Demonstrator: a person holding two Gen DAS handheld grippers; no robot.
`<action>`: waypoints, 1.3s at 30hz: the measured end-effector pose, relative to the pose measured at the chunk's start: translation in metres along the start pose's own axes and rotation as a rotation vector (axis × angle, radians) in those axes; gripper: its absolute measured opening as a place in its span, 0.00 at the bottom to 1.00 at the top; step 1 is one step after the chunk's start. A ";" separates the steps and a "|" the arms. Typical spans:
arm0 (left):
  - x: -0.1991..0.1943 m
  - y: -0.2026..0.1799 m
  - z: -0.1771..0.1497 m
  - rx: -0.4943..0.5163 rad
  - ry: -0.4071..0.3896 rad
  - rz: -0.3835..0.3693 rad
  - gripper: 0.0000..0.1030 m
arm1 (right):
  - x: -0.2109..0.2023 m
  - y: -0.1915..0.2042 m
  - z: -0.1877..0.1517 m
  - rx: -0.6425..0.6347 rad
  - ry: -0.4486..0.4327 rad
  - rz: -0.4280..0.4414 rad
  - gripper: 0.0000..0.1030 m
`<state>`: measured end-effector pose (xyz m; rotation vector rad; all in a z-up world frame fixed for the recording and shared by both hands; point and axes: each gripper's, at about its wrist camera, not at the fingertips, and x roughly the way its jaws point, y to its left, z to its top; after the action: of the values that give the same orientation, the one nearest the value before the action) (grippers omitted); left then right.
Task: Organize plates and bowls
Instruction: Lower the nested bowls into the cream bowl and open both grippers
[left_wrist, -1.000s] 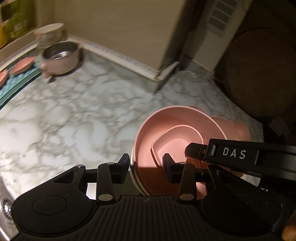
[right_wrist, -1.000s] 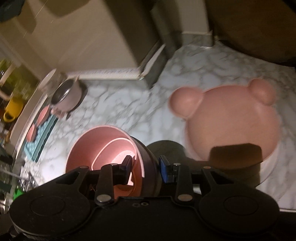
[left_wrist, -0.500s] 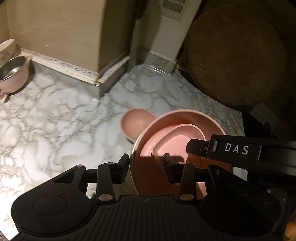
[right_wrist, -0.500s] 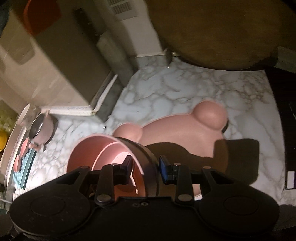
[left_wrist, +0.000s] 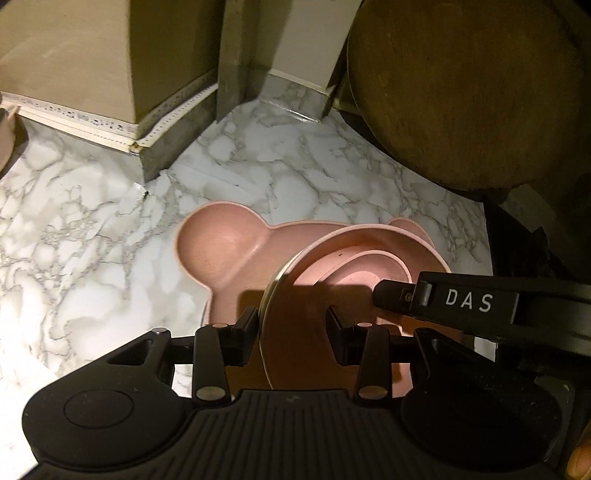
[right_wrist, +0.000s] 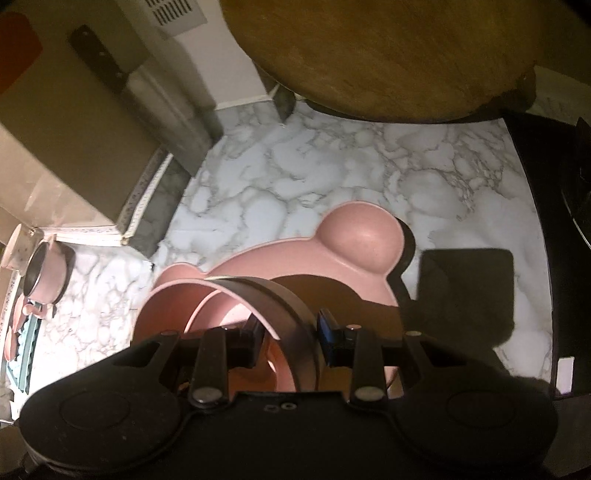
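A pink round bowl (left_wrist: 354, 258) with a smaller pink dish nested inside is held over a pink bear-shaped plate (left_wrist: 221, 247) on the marble counter. My left gripper (left_wrist: 291, 328) is shut on the bowl's near-left rim. My right gripper (right_wrist: 290, 332) is shut on the bowl's (right_wrist: 177, 306) opposite rim, its wall between the fingers. The right gripper's arm marked DAS crosses the left wrist view. The bear plate (right_wrist: 358, 240) lies just beyond and under the bowl; one ear shows on each side.
A large round wooden board (left_wrist: 469, 85) leans at the back right. A beige box (left_wrist: 66, 59) stands at the back left. A pink metal-lined pot (right_wrist: 44, 273) and a teal rack (right_wrist: 22, 365) sit far left. A black appliance edge (right_wrist: 561, 221) is at the right.
Both grippers have carried the bowl to the right across the counter, from beside the bear plate to over it. The pot and rack have slid out to the left.
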<state>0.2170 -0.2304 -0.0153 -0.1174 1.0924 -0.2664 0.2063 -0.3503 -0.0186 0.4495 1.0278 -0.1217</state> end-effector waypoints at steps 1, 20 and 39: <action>0.003 -0.001 0.001 0.002 0.004 0.000 0.38 | 0.002 -0.002 0.001 0.001 0.001 -0.001 0.30; 0.017 -0.004 0.006 0.019 0.021 -0.019 0.38 | 0.017 -0.015 0.006 0.030 0.034 0.004 0.35; -0.020 0.015 -0.013 0.064 -0.050 -0.033 0.56 | -0.038 -0.012 -0.008 -0.005 -0.130 0.070 0.63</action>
<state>0.1990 -0.2100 -0.0079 -0.0848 1.0317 -0.3255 0.1761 -0.3622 0.0065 0.4668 0.8836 -0.0850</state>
